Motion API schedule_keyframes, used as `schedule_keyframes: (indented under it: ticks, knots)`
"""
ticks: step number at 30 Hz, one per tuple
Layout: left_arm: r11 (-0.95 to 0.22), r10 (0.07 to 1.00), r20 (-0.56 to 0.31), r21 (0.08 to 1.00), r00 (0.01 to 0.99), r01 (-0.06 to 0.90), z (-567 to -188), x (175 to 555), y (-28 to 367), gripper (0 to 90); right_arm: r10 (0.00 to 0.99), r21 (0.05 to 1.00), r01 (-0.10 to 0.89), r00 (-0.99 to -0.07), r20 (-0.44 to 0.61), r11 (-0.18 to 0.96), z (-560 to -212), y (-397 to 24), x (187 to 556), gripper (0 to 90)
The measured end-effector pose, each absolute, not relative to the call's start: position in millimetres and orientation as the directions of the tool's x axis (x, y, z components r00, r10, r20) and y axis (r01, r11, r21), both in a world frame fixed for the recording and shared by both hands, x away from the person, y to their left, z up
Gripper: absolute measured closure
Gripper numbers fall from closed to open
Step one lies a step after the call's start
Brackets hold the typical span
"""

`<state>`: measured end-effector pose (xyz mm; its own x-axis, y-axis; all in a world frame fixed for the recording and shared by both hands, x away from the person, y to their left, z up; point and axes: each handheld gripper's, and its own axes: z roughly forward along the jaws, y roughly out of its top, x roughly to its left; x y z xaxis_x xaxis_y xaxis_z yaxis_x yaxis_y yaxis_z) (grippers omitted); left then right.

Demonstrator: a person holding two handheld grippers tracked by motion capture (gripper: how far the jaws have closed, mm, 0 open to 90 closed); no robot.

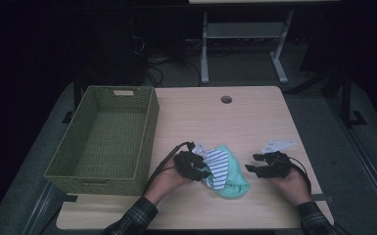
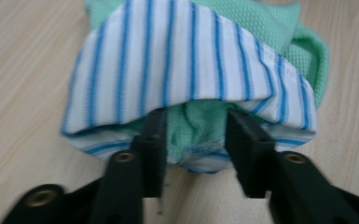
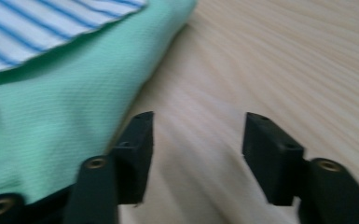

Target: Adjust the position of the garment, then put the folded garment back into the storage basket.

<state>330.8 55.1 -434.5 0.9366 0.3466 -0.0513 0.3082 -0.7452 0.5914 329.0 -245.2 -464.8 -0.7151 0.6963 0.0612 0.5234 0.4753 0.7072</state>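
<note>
A folded garment lies on the wooden table (image 1: 254, 122): mint-green knit (image 1: 235, 178) with a white and blue striped layer (image 1: 218, 164) on top. My left gripper (image 1: 203, 169) is at its left edge. In the left gripper view the striped layer (image 2: 186, 70) lies over green cloth (image 2: 193, 128), which sits between the parted jaws of the left gripper (image 2: 196, 140); the pads do not press it. My right gripper (image 1: 254, 164) hovers just right of the garment. The right gripper (image 3: 198, 140) is open over bare wood, with the green cloth (image 3: 65, 107) beside its left jaw.
A woven green basket (image 1: 149, 132) stands on the table's left side, with nothing inside it. A round cable hole (image 1: 226, 99) sits near the far edge. Beyond the table are the legs of another desk (image 1: 204, 54) and dark floor.
</note>
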Motion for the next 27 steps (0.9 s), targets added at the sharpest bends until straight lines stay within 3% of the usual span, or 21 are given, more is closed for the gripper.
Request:
schedule_keyframes:
  ticks: [6, 14, 21, 27]
  knots:
    - [-0.78, 0.315, -0.043, 0.557, 0.948, 0.284, -441, 332, 45, 36.7, 0.75, 0.703, 0.554, -0.66, 0.043, 0.446, -474, -252, 340, 20.7]
    - [-0.813, 0.306, -0.029, 0.511, 0.952, 0.277, -454, 330, 33, 21.8, 0.762, 0.703, 0.556, -0.646, 0.031, 0.443, -479, -251, 344, 14.1]
    - [-0.818, 0.315, -0.006, 0.506, 0.949, 0.274, -454, 329, 30, 24.6, 0.766, 0.721, 0.548, -0.642, 0.038, 0.424, -483, -252, 344, 11.4]
    - [-0.817, 0.31, 0.001, 0.512, 0.951, 0.266, -450, 329, 33, 45.6, 0.767, 0.718, 0.552, -0.64, 0.039, 0.424, -483, -251, 345, 10.5]
